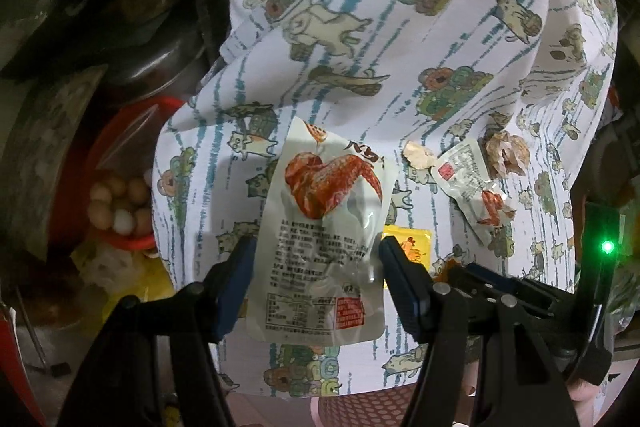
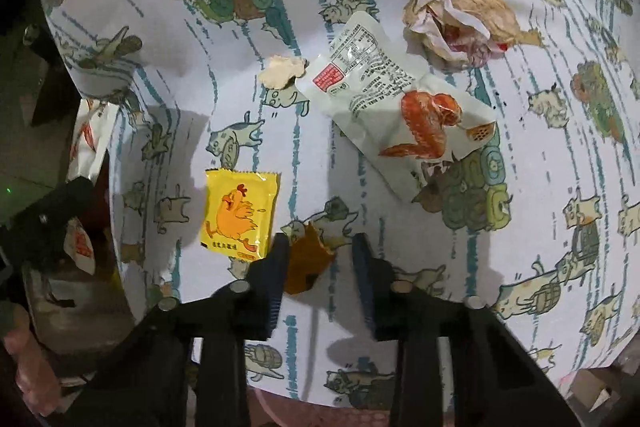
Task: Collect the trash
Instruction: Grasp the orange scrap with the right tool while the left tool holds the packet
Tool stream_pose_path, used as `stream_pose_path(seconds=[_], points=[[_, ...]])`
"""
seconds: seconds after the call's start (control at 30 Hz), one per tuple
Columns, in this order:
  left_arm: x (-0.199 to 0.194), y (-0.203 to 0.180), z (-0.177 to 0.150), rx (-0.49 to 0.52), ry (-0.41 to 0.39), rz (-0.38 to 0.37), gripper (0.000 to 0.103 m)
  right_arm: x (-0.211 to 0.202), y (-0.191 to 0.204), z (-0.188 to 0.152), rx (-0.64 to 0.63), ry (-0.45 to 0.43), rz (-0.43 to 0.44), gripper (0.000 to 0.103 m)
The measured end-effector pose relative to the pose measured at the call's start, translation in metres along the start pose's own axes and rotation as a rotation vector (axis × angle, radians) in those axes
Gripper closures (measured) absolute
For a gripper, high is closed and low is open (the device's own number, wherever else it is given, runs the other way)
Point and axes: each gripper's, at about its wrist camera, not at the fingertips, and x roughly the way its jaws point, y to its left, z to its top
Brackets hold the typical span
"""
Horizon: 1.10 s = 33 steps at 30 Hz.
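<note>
Collecting barely begun: left gripper (image 1: 316, 267) jaws standing wide around a chicken-wing wrapper (image 1: 320, 235), apparently not pinching it. Right gripper (image 2: 320, 267) jaws wide, straddling a brown scrap (image 2: 308, 263) on the bench (image 2: 400, 327). Still lying there: yellow sachet (image 2: 239, 214), second wing wrapper (image 2: 396, 99), crumpled paper (image 2: 460, 21), pale crumb (image 2: 282, 70).
</note>
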Motion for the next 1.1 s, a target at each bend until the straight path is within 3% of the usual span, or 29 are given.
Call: stream_pose_path(seconds=[0.17, 0.3, 0.57, 0.67, 0.97, 1.1], points=[[-0.005, -0.003, -0.002, 0.017, -0.007, -0.009, 0.041, -0.011, -0.001, -0.005, -0.006, -0.044, -0.034, 0.093], [-0.01, -0.007, -0.005, 0.029, -0.021, -0.011, 0.042, -0.033, -0.005, -0.009, 0.007, -0.067, 0.039, 0.093], [-0.025, -0.01, -0.011, 0.002, -0.052, -0.025, 0.042, -0.07, -0.012, -0.019, -0.035, -0.159, 0.009, 0.093], [-0.048, -0.018, -0.017, 0.0, -0.112, -0.049, 0.042, -0.09, -0.019, -0.025, -0.042, -0.198, 0.015, 0.093], [-0.132, -0.045, -0.054, 0.036, -0.294, -0.015, 0.041, -0.176, -0.012, -0.059, -0.081, -0.429, -0.003, 0.093], [-0.163, -0.046, -0.073, -0.012, -0.357, -0.027, 0.04, -0.209, -0.005, -0.084, -0.119, -0.51, -0.008, 0.093]])
